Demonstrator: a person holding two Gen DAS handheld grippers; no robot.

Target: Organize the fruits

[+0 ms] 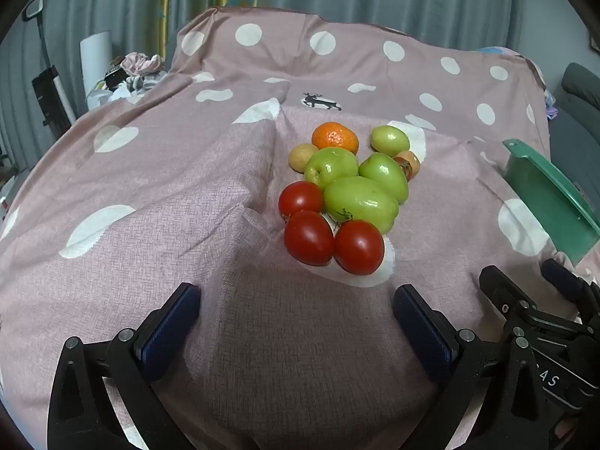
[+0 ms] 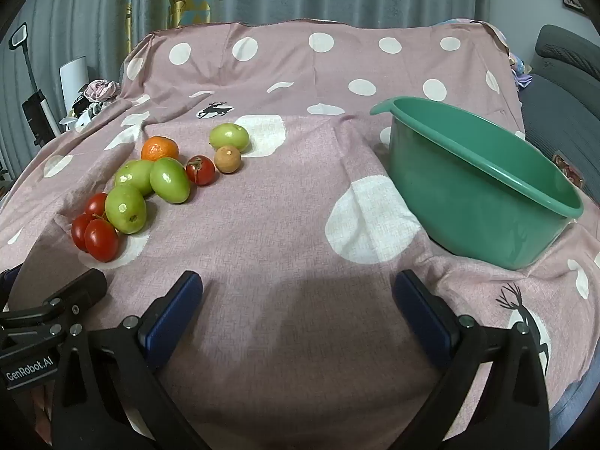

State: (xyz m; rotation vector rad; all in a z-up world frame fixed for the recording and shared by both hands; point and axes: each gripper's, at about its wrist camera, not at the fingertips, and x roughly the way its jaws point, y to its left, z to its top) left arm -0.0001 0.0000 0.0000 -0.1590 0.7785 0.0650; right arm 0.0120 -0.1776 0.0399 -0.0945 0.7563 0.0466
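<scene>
A pile of fruit lies on the pink dotted cloth (image 1: 187, 195): three red tomatoes (image 1: 358, 246), several green fruits (image 1: 360, 202), an orange mandarin (image 1: 335, 136) and a small tan fruit (image 1: 300, 156). In the right wrist view the pile (image 2: 125, 208) is at the left and an empty green basin (image 2: 480, 187) stands at the right. My left gripper (image 1: 296, 322) is open and empty, just short of the tomatoes. My right gripper (image 2: 298, 315) is open and empty, between pile and basin. The basin's edge (image 1: 551, 195) shows at the right of the left wrist view.
The cloth (image 2: 300, 225) has folds and ridges left of the fruit. Grey curtains hang behind. A white roll (image 1: 95, 60) and clutter stand at the far left. A grey sofa (image 2: 562, 75) is at the far right.
</scene>
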